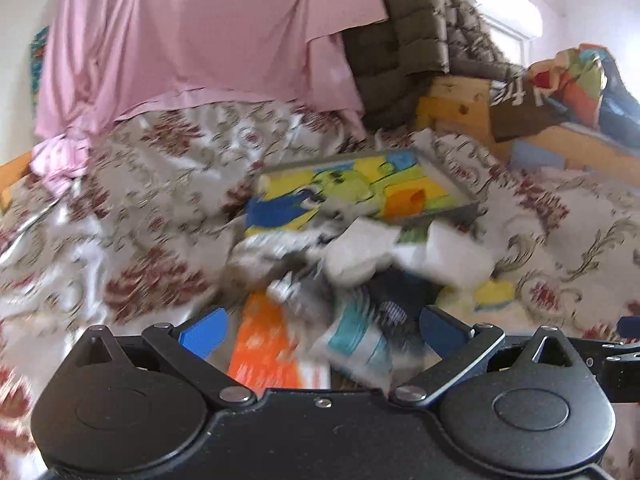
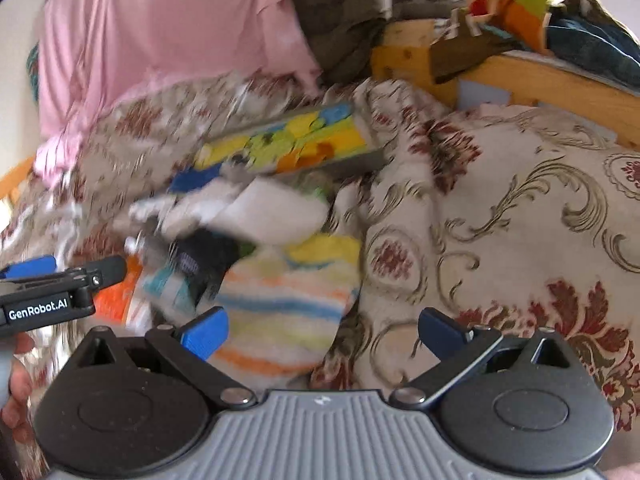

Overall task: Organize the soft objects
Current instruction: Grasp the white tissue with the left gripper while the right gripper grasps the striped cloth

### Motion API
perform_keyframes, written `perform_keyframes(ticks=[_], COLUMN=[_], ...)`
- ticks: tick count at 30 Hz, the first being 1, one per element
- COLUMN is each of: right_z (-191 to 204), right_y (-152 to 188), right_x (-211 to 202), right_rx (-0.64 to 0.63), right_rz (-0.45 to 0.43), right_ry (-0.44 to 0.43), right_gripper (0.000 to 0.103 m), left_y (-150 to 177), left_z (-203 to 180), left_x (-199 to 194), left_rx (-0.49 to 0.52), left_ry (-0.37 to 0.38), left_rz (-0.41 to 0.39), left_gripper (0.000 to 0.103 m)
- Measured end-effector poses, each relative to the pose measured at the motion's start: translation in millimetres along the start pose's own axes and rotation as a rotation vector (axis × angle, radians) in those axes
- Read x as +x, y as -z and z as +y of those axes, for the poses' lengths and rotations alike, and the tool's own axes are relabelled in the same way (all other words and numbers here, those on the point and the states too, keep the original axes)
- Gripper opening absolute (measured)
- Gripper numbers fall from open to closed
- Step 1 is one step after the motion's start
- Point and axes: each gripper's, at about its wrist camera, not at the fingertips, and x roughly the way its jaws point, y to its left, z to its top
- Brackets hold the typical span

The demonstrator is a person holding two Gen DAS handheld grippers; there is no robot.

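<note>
Both grippers, left gripper (image 1: 322,326) and right gripper (image 2: 322,326), hang wide open and empty just in front of the tray (image 1: 448,172), probably lining up on the sock pile (image 1: 360,256) spilling off its near edge.

"GenRobot.AI" is printed on the left gripper (image 2: 52,276) body.

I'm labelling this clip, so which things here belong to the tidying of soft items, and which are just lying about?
Belongs to the job:
- pile of socks
- striped sock
- orange cloth
- colourful tray
- left tongs and right tongs, both open

Lying about:
- floral bedspread
- pink sheet
- brown quilt
- wooden frame
</note>
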Motion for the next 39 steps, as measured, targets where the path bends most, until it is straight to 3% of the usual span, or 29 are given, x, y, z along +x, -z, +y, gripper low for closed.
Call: perform_keyframes(ticks=[6,9,12,16,25,29,31,33,39], right_z=[-10.5,-9.9,-12.4,-15.5,-4.6,-3.0,-1.3,-0.7,0.8], right_y=[-17.6,-25.1,-31.5,-30.6,-15.5,-11.2,-10.1,-8.9,-8.9], right_x=[25.3,38.9,53.2,73.4,95.5,99.1,100.1,100.6,101.2], right_rx=[-0.039,-0.084,-0.133,-0.179,-0.257,-0.287,-0.294,-0.297,-0.306], right_rz=[0.019,0.002,0.001,0.045,0.131,0.135,0.14,0.143,0.15], right_ry=[-0.062,-0.14,-0.222,-0.29,-0.352,-0.341,-0.346,-0.35,-0.347], right_gripper=[0.103,0.103,0.103,0.103,0.103,0.103,0.103,0.103,0.103], left_y=[-30.1,-39.7,-47.8,-57.2,-63.9,-64.0,-64.4,-64.5,-60.8], left_z=[-16.4,-24.0,-22.8,-16.8,-48.0,-60.0,-63.0,-65.1,-73.8], left_x=[26.5,44.6,65.1,83.4,116.9,131.8,138.2,141.9,141.9], left_rx=[0.066,0.122,0.109,0.079,0.249,0.289,0.289,0.301,0.379], left_ry=[0.106,0.159,0.204,0.27,0.44,0.477,0.474,0.478,0.471], left_rz=[-0.018,0.032,0.093,0.112,0.182,0.236,0.254,0.267,0.279], left_gripper=[0.102,0.102,0.102,0.102,0.102,0.1,0.088,0.083,0.081])
